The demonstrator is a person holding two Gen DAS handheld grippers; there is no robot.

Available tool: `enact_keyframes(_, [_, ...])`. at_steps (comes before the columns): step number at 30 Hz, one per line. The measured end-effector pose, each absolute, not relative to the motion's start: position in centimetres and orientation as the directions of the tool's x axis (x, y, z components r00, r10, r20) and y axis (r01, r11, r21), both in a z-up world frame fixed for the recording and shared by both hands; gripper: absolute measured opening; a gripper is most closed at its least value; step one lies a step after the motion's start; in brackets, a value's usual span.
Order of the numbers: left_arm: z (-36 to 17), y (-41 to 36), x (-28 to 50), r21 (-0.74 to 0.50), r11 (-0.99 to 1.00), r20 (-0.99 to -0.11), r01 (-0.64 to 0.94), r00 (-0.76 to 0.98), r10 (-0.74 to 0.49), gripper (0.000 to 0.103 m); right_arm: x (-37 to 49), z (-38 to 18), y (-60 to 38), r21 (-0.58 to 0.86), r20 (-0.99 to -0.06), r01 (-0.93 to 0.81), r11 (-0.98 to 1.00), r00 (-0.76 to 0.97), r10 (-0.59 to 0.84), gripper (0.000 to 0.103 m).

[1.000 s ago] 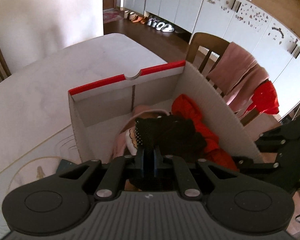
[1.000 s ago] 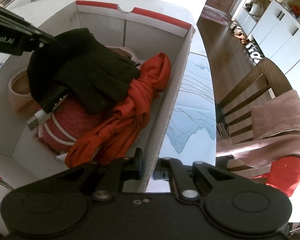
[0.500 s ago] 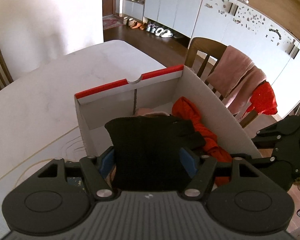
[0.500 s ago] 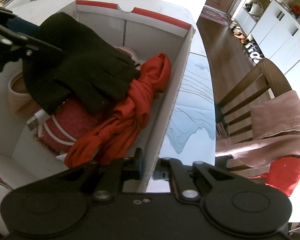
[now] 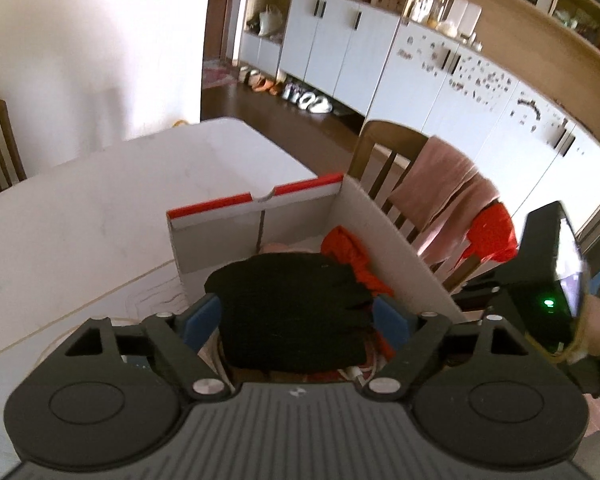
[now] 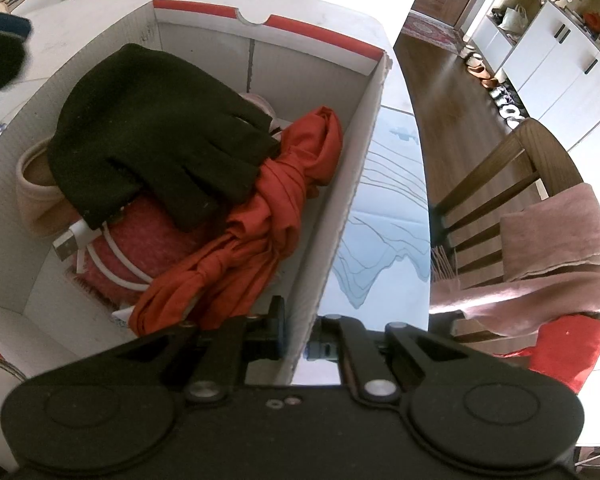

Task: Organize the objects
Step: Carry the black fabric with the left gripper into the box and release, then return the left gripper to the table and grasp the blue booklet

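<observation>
Black glove (image 6: 156, 128) lies inside cardboard box (image 6: 352, 184), on top of the pile, over pink knit roll and orange cloth (image 6: 268, 216). Box sits near the tabletop's (image 5: 80, 216) far edge. Left gripper (image 5: 298, 316): fingers wide, have just been opening; glove shows between them, untouched. Right gripper (image 6: 298, 336): fingers pinch the box's side wall. Glove looks soft, light, limp; likely best taken at cuff, not loose fingertips.
</observation>
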State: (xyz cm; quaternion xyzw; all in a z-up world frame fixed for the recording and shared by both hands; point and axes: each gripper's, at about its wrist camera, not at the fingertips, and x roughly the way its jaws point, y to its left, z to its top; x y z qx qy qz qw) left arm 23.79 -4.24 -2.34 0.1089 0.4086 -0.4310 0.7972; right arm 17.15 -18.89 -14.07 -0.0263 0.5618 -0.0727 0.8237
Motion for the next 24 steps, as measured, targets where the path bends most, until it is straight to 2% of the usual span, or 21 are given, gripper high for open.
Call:
enact_keyframes(5, [-1.0, -1.0, 24.1, -0.190, 0.634, -0.718, 0.750, 0.334, -0.610, 0.089, 17.2, -14.1, -18.9, -0.125, -0.922, 0.091, 0.988, 0.358, -0.149, 0.006])
enact_keyframes(8, [-0.9, 1.6, 24.9, -0.170, 0.681, -0.720, 0.712, 0.382, -0.579, 0.102, 17.2, -14.0, -18.9, -0.124, -0.922, 0.091, 0.988, 0.357, -0.149, 0.006])
enact_keyframes(14, [-2.7, 6.6, 27.6, -0.114, 0.800, -0.764, 0.589, 0.463, -0.450, 0.103, 17.1, -13.9, -18.9, -0.126, -0.923, 0.088, 0.988, 0.355, -0.150, 0.006])
enact_keyframes(24, [-10.0, 8.0, 28.8, -0.080, 0.849, -0.849, 0.523, 0.411, -0.333, 0.103, 17.1, -13.9, -19.0, -0.130, -0.924, 0.089, 0.988, 0.351, -0.153, 0.007])
